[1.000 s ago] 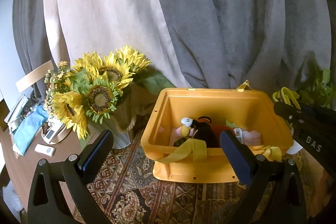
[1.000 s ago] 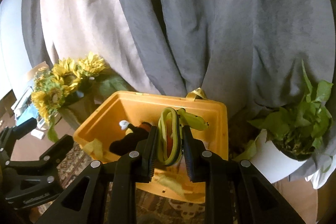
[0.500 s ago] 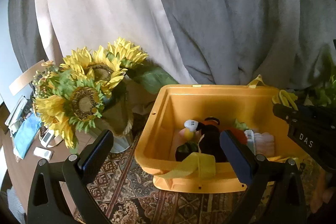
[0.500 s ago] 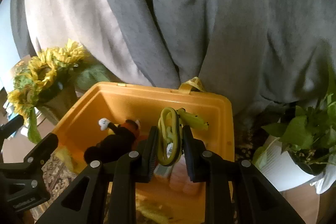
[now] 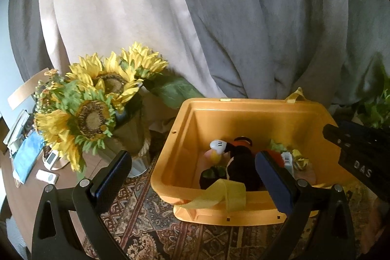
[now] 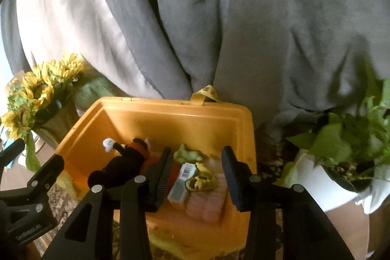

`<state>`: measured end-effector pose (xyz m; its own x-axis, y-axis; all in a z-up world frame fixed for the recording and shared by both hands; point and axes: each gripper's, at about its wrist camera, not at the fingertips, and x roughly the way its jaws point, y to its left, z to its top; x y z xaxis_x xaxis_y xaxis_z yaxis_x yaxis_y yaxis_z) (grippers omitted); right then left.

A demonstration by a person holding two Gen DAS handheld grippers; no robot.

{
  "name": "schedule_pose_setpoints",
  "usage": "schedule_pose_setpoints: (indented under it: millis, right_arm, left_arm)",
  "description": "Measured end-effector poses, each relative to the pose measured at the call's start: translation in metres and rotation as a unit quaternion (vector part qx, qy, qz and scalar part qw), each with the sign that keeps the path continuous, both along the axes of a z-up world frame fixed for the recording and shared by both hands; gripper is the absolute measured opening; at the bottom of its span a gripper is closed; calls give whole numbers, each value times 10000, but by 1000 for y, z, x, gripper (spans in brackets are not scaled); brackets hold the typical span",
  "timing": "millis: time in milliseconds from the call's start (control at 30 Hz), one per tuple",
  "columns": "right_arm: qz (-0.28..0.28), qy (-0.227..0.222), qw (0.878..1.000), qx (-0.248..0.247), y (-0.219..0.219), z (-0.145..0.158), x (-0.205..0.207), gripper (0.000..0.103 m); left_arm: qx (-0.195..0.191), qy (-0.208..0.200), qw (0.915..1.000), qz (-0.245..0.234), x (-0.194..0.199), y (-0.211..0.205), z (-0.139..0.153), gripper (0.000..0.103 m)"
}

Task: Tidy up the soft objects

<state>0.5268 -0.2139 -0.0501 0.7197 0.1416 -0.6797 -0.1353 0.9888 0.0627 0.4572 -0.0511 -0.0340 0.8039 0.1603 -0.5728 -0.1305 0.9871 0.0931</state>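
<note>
An orange bin point(image 6: 170, 123) point(image 5: 243, 111) stands on a patterned rug and holds several soft toys. A black plush with a white glove point(image 6: 121, 160) point(image 5: 238, 162) lies at the bin's left. A yellow-green coiled toy point(image 6: 201, 180) point(image 5: 300, 161) lies in the bin on pink soft items point(image 6: 207, 204), next to a barcode tag point(image 6: 182, 180). My right gripper point(image 6: 197, 174) is open and empty just above the bin, over that toy. My left gripper point(image 5: 192, 182) is open and empty at the bin's front left.
A sunflower bouquet in a vase point(image 5: 97, 109) point(image 6: 36, 94) stands left of the bin. A potted green plant in a white pot point(image 6: 341, 150) stands at its right. Grey and beige curtains point(image 5: 219, 16) hang behind. Small items point(image 5: 47, 177) lie on a brown table at far left.
My right gripper opened and let go of the yellow-green coiled toy, which dropped into the bin. Both grippers moved closer to the bin.
</note>
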Motion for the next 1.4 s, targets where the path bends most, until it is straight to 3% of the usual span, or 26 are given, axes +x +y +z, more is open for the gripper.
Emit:
schedule_pose_setpoints:
  millis: [133,300,633,1033,1400]
  right_arm:
    - [-90,-141,9999,-32,-1,14,-21,53]
    - [-174,-378,9991,-66,-2,38,-59,67]
    - [-209,-696,9974,34,-15,72,-142,79]
    - [-157,-825,9964,72,-12,84,-231,81]
    - [-537,-1030,9932,-9,21,101,-326,81]
  left_arm:
    - [-20,-133,9999,-21,-18,1,12,103]
    - [-24,-306,9995,-31,-48,2,29,103]
    - [5,-700,9975,116,-131,-6,55,103]
    - [-59,-840,9964,6,-222,-3,62,103]
    - [-51,-986,9935,-569,-305,37,73,103]
